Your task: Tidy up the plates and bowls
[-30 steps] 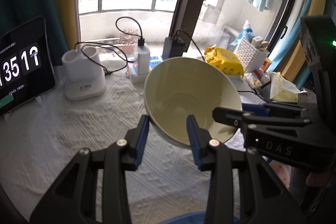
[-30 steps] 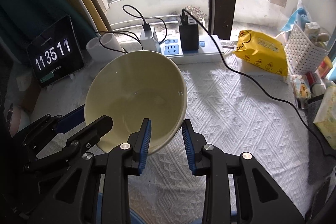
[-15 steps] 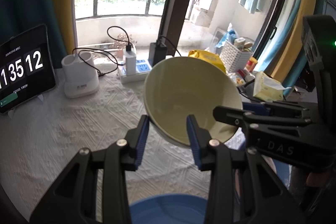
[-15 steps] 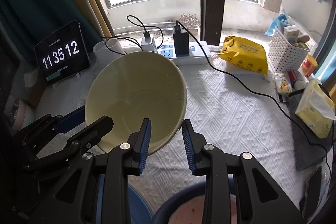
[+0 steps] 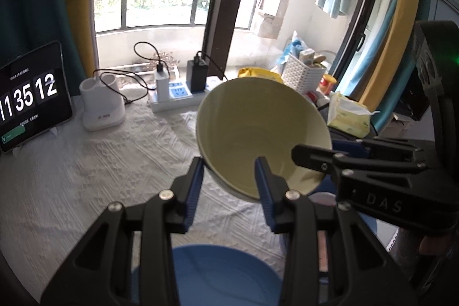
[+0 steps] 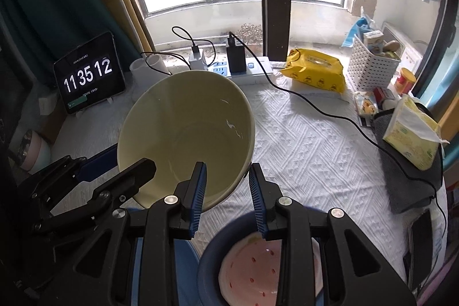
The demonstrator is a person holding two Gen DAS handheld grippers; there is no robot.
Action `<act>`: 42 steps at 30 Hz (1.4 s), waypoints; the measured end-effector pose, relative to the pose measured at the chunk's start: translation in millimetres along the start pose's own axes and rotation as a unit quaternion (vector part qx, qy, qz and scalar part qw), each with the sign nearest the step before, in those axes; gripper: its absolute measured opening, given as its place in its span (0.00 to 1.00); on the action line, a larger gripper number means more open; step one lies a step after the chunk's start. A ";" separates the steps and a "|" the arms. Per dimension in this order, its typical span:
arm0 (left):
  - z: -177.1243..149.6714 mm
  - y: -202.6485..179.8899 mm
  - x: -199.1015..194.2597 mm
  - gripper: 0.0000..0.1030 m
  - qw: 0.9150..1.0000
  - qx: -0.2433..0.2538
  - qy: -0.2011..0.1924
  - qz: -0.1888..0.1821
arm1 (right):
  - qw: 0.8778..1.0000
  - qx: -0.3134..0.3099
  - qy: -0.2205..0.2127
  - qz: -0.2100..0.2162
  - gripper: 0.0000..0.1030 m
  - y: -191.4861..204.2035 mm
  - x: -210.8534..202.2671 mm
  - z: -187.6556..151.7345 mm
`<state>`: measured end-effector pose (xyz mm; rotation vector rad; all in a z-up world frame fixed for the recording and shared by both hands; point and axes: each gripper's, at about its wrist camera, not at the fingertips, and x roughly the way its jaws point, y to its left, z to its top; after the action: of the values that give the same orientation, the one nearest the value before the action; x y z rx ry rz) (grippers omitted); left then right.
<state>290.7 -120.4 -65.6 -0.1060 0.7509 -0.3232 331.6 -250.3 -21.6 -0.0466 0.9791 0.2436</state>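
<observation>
Bowl (image 5: pixel 258 134) trouble could come fast here. The pale yellow bowl hangs tipped in the air above the white counter (image 5: pixel 100 168), and each side of its rim is pinched by a hand-held gripper: the left hand-held gripper (image 5: pixel 229 179) and the right hand-held gripper (image 6: pixel 226 182). If one lets go or pulls away, the bowl could slip and crack on the blue bowl (image 5: pixel 223 274) or the pink plate (image 6: pixel 252 268) below.

Bowl (image 6: pixel 186 131) btwn both jaws, above tablecloth (image 6: pixel 309 151).
</observation>
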 end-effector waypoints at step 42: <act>-65.5 -99.4 5.2 0.37 0.996 0.053 0.053 -0.049 | 0.997 0.066 0.031 -0.036 0.32 -75.5 -40.6 -101.0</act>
<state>224.5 -214.7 -95.9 -0.0257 0.8329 -0.4651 244.6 -346.1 -49.9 0.0311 1.0520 0.1105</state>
